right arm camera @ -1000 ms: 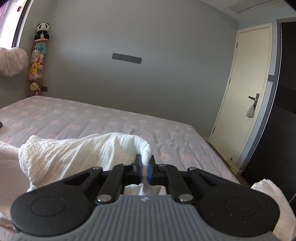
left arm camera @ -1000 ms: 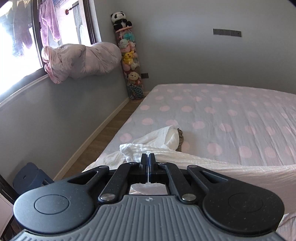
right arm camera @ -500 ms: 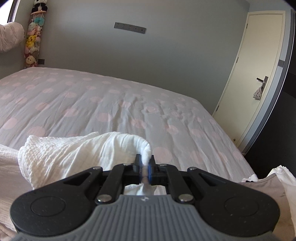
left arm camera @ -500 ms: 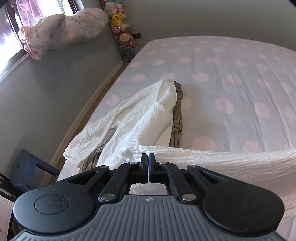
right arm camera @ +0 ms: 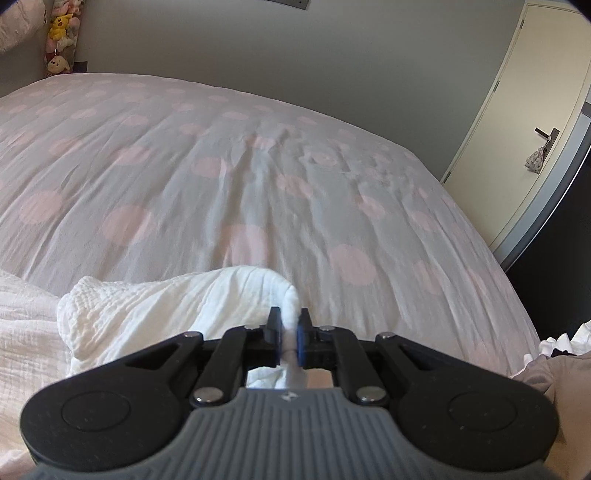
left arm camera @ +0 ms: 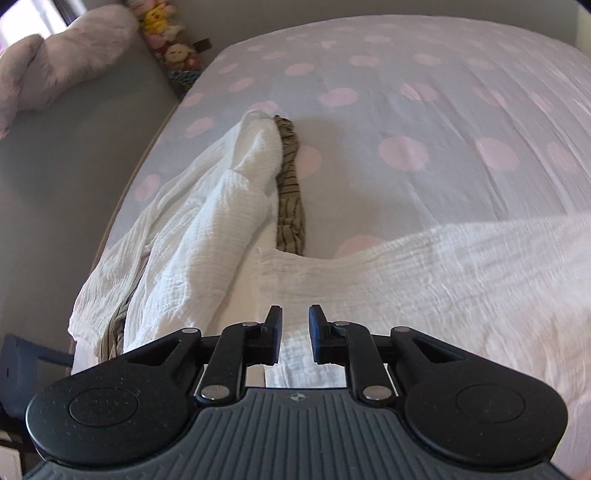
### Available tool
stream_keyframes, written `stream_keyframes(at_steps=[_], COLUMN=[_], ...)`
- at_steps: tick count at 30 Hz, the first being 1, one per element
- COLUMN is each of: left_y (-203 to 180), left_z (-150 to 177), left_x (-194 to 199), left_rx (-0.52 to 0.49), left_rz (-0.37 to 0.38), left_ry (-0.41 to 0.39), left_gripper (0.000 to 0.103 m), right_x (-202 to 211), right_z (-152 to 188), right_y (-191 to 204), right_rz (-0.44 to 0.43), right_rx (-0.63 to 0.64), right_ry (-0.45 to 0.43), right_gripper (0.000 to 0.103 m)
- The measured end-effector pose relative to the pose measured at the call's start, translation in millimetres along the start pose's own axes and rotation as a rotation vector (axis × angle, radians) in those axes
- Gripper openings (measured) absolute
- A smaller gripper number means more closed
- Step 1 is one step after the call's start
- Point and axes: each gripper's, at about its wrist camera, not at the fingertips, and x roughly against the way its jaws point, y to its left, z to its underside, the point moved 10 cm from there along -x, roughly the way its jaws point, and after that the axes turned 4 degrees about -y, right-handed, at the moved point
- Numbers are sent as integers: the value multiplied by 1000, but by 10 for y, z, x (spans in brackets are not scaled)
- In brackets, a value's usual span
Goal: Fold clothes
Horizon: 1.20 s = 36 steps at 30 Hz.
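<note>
A white crinkled garment (left arm camera: 424, 273) lies spread over the near edge of the polka-dot bed (left arm camera: 424, 92). My left gripper (left arm camera: 295, 314) hovers just above its left corner, open, with nothing between the fingers. In the right wrist view the same white garment (right arm camera: 166, 306) bunches up into a fold, and my right gripper (right arm camera: 289, 319) is shut on its tip. Left of the spread garment lies a heap of white clothes (left arm camera: 207, 229) with a brown striped garment (left arm camera: 291, 177) beside it.
The grey sheet with pink dots (right arm camera: 221, 166) stretches far ahead. A cream door (right arm camera: 517, 110) stands at the right, with more clothes (right arm camera: 561, 354) at the bed's right corner. A pink duvet (left arm camera: 55, 70) rests on the ledge at left, plush toys (left arm camera: 166, 26) beyond, a dark stool (left arm camera: 18, 358) below.
My left gripper has opened and let go of the white garment, which now lies on the bed. Both views have tilted down toward the bed. The right gripper keeps its hold.
</note>
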Motion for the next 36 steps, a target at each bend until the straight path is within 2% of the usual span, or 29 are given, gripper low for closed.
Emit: stream_keyframes(at_steps=[4, 9, 12, 13, 14, 15, 17, 22, 24, 26, 29, 32, 36], left_y=[-260, -413, -502, -532, -547, -548, -538, -571, -567, -536, -460, -370, -221], left_z=[279, 638, 842, 909, 976, 1045, 1168, 1397, 1432, 1424, 1336, 1184, 923], left_x=[143, 242, 230, 223, 211, 186, 111, -65, -92, -90, -24, 114, 332], left_rx=[-195, -320, -403, -433, -456, -471, -484, -499, -490, -448, -366, -289, -190], left_rz=[50, 83, 104, 110, 107, 103, 92, 84, 73, 78, 88, 91, 80], left_ry=[22, 68, 91, 92, 95, 103, 129, 172, 176, 176, 160, 131, 72], left_gripper=[20, 25, 37, 46, 53, 53, 53, 53, 48, 26, 10, 4, 2], right_x=[27, 98, 199, 249, 298, 347, 473, 668, 706, 723, 722, 664, 502], right_z=[17, 16, 18, 20, 23, 32, 75, 247, 323, 375, 383, 300, 95], right_y=[19, 54, 41, 27, 13, -1, -34, -145, -205, -287, -392, -414, -354], right_rz=[-1, -1, 3, 3, 2, 1, -1, -4, 3, 15, 20, -11, -68], right_rx=[-9, -13, -13, -16, -19, -21, -21, -5, 4, 6, 1, 10, 36], right_ry=[-3, -12, -26, -30, -34, -38, -46, -34, -23, -11, -8, -21, -31], right_gripper=[10, 14, 25, 28, 30, 32, 38, 42, 43, 44, 46, 51, 54])
